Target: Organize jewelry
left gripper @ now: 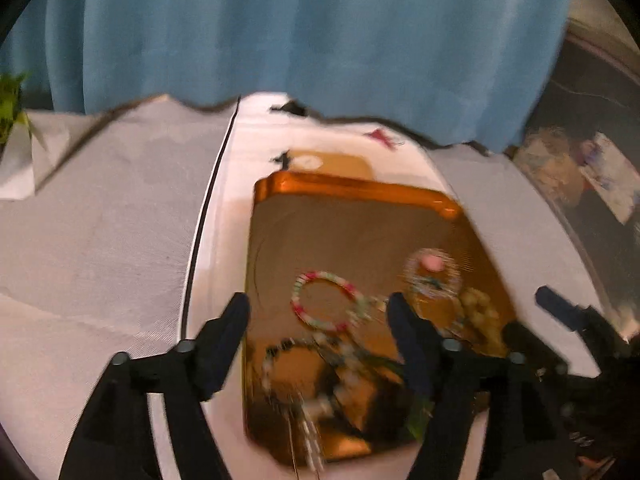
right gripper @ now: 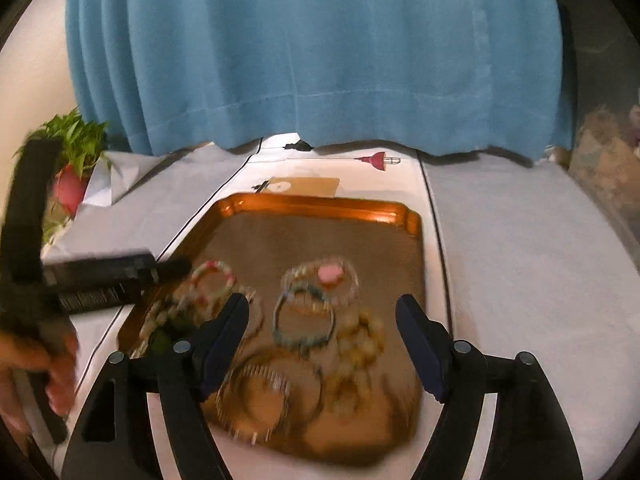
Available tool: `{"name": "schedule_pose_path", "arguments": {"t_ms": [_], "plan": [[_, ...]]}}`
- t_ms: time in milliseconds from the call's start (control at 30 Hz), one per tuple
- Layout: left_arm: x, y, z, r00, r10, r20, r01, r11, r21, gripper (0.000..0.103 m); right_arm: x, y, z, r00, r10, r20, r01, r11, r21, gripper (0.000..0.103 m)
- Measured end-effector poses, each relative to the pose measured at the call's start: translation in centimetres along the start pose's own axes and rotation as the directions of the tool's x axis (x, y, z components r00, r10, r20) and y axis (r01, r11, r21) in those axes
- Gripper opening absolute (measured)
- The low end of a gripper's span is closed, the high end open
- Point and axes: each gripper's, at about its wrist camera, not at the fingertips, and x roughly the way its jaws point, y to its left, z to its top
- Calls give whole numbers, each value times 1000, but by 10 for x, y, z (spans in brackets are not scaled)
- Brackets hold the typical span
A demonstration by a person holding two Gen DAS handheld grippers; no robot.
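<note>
Several bracelets lie loose on the copper tray point(right gripper: 320, 204), crowded into its near half while the far half is bare. The tray itself looks like thin, stiff metal with a raised rim, light enough to slide on the white cloth point(right gripper: 520, 240) if nudged, so pulling a piece sideways could shift it.

Largest of the pieces, near the tray's front edge, is a wire-like bangle point(right gripper: 256, 396) with small dangling bits; it probably holds its ring shape and wants a pinch across the band. Toward the tray's middle sits a teal beaded bracelet point(right gripper: 304, 320), likely strung on elastic, limp and light, best taken on one side of the loop. By the tray's left side lies a pink-and-green beaded bracelet point(left gripper: 326, 300); its round beads may roll out of a shallow pinch. A cluster of pale yellow beads point(right gripper: 360, 340) lies toward the tray's right side, too blurred to read further.

Both tools tilt down toward the tray's near end. The left gripper point(left gripper: 320, 320) stands wide open over the pink-and-green bracelet, holding nothing. The right gripper point(right gripper: 324, 316) is likewise spread and empty, framing the teal bracelet.
</note>
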Motion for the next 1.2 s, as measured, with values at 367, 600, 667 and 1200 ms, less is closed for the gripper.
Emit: {"name": "schedule_pose_path", "arguments": {"t_ms": [367, 600, 667, 1200], "plan": [[-163, -39, -64, 997, -12, 70, 9, 999, 42, 84, -132, 40, -61, 996, -75, -39, 76, 996, 46, 85], [-277, -73, -105, 987, -102, 123, 98, 995, 38, 90, -242, 85, -78, 998, -59, -25, 60, 998, 35, 85], [-305, -85, -111, 985, -105, 138, 99, 994, 53, 91, -271, 96, -77, 997, -82, -4, 82, 996, 26, 85], [-413, -152, -161, 973, 62, 224, -77, 995, 58, 103, -436, 114, -79, 994, -67, 89, 60, 995, 85, 85]]}}
